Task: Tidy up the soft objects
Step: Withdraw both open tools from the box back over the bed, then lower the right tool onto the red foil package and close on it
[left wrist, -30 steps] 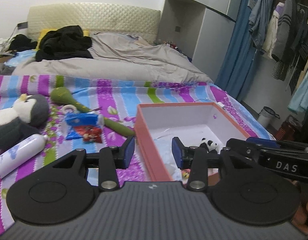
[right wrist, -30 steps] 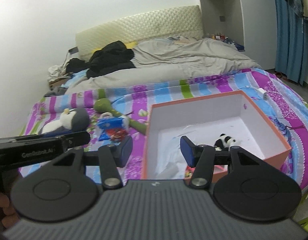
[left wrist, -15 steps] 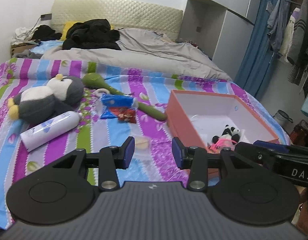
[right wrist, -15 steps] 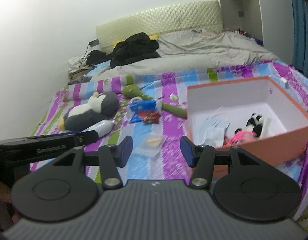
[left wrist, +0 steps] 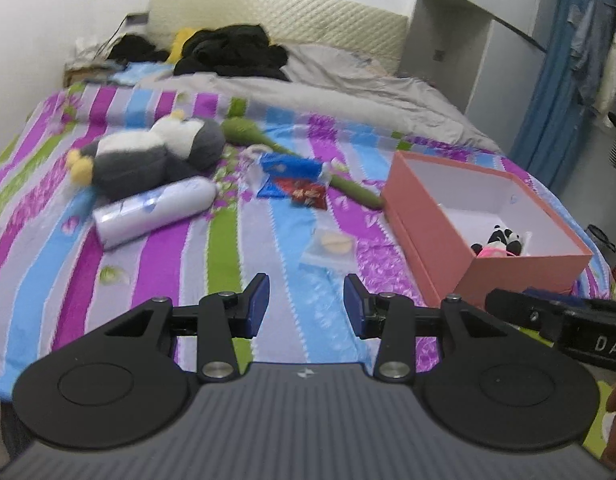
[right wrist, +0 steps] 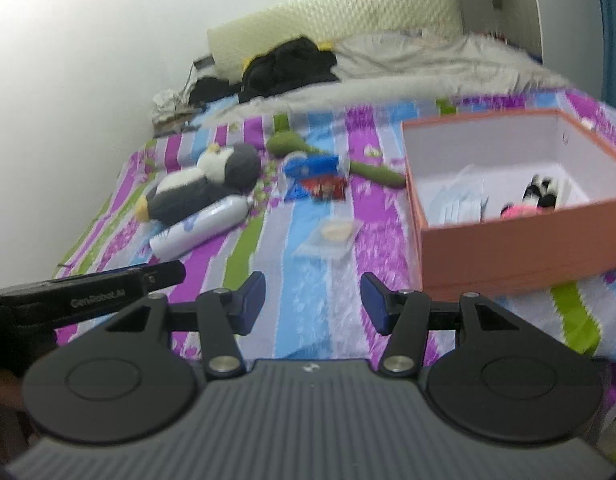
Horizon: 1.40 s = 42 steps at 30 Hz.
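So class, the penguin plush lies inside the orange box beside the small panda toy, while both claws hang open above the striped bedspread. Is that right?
Not quite: the penguin plush lies outside the orange box, on the striped bedspread, as the left wrist view shows. The rest holds.

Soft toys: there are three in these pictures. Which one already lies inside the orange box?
The small black-and-white panda, lying in the orange box. The grey penguin and the long green plush both lie out on the striped bedspread.

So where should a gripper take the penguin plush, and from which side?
Across the penguin plush at its grey belly, coming down from above. It lies on its side on the striped bedspread, and the white bottle crowds its near flank. Probably easiest for the left gripper.
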Each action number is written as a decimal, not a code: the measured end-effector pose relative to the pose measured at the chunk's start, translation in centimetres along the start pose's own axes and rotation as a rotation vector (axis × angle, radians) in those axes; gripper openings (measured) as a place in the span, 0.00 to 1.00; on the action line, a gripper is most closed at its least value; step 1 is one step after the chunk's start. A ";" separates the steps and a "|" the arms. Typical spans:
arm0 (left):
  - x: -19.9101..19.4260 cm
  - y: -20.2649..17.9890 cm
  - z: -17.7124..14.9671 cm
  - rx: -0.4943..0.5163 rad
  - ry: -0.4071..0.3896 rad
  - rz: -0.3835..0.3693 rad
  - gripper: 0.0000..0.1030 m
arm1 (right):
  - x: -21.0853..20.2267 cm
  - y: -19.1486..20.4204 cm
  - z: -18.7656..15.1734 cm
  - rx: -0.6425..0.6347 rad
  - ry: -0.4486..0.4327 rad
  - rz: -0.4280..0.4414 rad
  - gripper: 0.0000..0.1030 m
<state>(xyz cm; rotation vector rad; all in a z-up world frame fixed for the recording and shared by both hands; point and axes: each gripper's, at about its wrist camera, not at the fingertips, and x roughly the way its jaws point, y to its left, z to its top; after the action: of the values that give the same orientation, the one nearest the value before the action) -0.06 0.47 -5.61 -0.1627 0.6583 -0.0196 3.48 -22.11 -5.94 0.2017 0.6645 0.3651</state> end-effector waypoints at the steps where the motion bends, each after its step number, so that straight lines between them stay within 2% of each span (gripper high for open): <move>1: 0.1 0.3 -0.1 -0.005 0.001 -0.004 0.45 | 0.1 -0.1 0.0 0.003 0.002 0.007 0.54; 16: 6.2 3.5 2.0 -0.059 0.020 0.006 0.45 | 4.8 -0.2 -0.2 -0.026 0.029 0.000 0.54; 26: 12.5 5.2 2.0 -0.073 0.055 -0.010 0.45 | 9.4 -1.2 2.9 -0.017 0.007 -0.003 0.54; 29: 14.9 5.4 1.8 -0.074 0.073 -0.031 0.45 | 11.2 -1.1 4.2 -0.024 -0.012 0.005 0.54; 32: 17.5 6.3 1.8 -0.114 0.107 -0.085 0.45 | 13.2 -1.0 5.3 -0.031 -0.018 0.000 0.54; 42: 24.5 9.3 2.2 -0.260 0.159 -0.229 0.45 | 20.8 -0.9 7.9 -0.007 0.069 0.033 0.54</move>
<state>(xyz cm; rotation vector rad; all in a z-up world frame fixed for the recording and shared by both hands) 20.38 8.29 -20.28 -0.4909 0.7966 -0.1691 23.84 -15.33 -11.83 0.1940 0.7285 0.4077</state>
